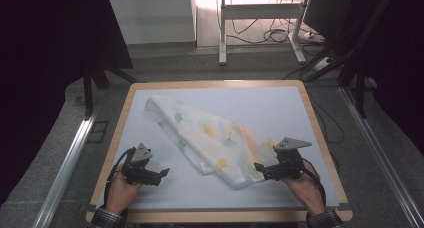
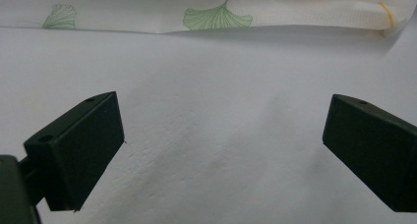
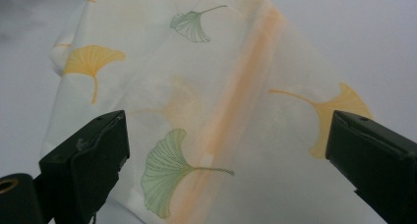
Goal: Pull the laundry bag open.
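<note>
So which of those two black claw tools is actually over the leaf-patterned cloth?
The right gripper: its open jaws reach over the near corner of the cloth. The left gripper, also open, sits over bare white table, short of the cloth's edge.

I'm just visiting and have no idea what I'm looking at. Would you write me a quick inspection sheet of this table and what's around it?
Surface: pale blue mat on a wood-edged table.
Job's things: one folded cloth, white with green and yellow leaf prints, lying diagonally on the mat.
Clutter: nothing seen.
Grippers: left tool open, over bare mat, short of the cloth's edge; right tool open, its jaws either side of the cloth's near end, not yet closed on it.
Cables: a black cable trails from the left tool; loose wires lie on the floor behind.
Surroundings: grey floor, a white desk frame beyond, dark stands at both sides.
</note>
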`<action>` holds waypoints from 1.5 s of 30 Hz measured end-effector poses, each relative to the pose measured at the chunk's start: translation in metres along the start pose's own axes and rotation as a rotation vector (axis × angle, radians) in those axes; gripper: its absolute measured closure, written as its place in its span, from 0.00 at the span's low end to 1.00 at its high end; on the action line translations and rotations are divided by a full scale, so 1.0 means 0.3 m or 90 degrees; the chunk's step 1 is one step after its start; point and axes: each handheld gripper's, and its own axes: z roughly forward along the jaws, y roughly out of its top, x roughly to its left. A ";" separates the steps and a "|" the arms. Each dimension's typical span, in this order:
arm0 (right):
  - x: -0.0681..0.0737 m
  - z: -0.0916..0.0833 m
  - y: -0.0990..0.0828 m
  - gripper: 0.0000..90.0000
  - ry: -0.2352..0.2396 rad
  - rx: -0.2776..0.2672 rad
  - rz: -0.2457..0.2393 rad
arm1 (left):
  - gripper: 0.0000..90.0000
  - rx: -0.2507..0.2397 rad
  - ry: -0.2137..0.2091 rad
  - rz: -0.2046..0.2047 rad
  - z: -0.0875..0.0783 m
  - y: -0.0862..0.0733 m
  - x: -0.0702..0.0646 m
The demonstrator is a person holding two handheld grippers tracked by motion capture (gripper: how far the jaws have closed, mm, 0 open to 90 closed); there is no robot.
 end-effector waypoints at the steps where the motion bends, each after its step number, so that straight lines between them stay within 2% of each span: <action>1: 0.010 0.006 0.007 0.03 0.001 -0.001 -0.003 | 0.02 0.000 0.000 0.000 0.000 0.000 0.000; 5: 0.031 0.021 0.019 0.02 0.011 0.001 -0.005 | 0.02 0.002 0.001 0.000 0.003 0.000 0.000; 8: 0.050 0.035 0.033 0.02 0.031 0.003 0.004 | 0.02 0.005 0.000 0.003 0.003 0.000 -0.001; 14: 0.091 0.066 0.050 0.04 0.047 0.028 -0.021 | 0.02 0.007 0.001 0.004 0.004 0.000 -0.001; 15: 0.107 0.077 0.059 0.09 0.062 0.033 -0.032 | 0.02 0.007 0.002 0.004 0.005 -0.001 -0.001; 18: 0.134 0.093 0.073 0.15 0.076 0.038 -0.046 | 0.02 0.008 0.004 0.005 0.003 0.000 -0.002; 21: 0.153 0.106 0.083 0.17 0.087 0.041 -0.051 | 0.02 0.005 0.006 0.004 0.003 0.000 -0.003; 25: 0.203 0.148 0.092 0.23 0.108 0.068 -0.083 | 0.02 0.006 0.007 0.005 0.003 0.000 -0.003; 26: 0.203 0.148 0.092 0.23 0.108 0.068 -0.083 | 0.02 0.006 0.007 0.005 0.003 0.000 -0.003; 28: 0.234 0.165 0.099 0.30 0.115 0.067 -0.104 | 0.02 0.006 0.008 0.005 0.003 0.000 -0.003; 34: 0.287 0.210 0.116 0.41 0.151 0.077 -0.127 | 0.02 0.008 0.007 0.008 0.003 0.000 -0.005; 38: 0.310 0.239 0.118 0.48 0.141 0.095 -0.145 | 0.02 0.008 0.007 0.009 0.003 0.000 -0.005; 39: 0.317 0.259 0.116 0.54 0.121 0.113 -0.160 | 0.02 0.009 0.007 0.009 0.004 0.000 -0.006; 40: 0.317 0.259 0.116 0.54 0.121 0.113 -0.160 | 0.02 0.009 0.007 0.009 0.004 0.000 -0.006; 43: 0.322 0.295 0.102 0.68 0.081 0.158 -0.193 | 0.02 0.011 0.008 0.012 0.005 0.000 -0.008; 44: 0.322 0.295 0.102 0.68 0.081 0.158 -0.193 | 0.02 0.011 0.008 0.012 0.005 0.000 -0.008; 45: 0.320 0.296 0.100 0.75 0.089 0.156 -0.189 | 0.02 0.011 0.008 0.013 0.006 0.001 -0.008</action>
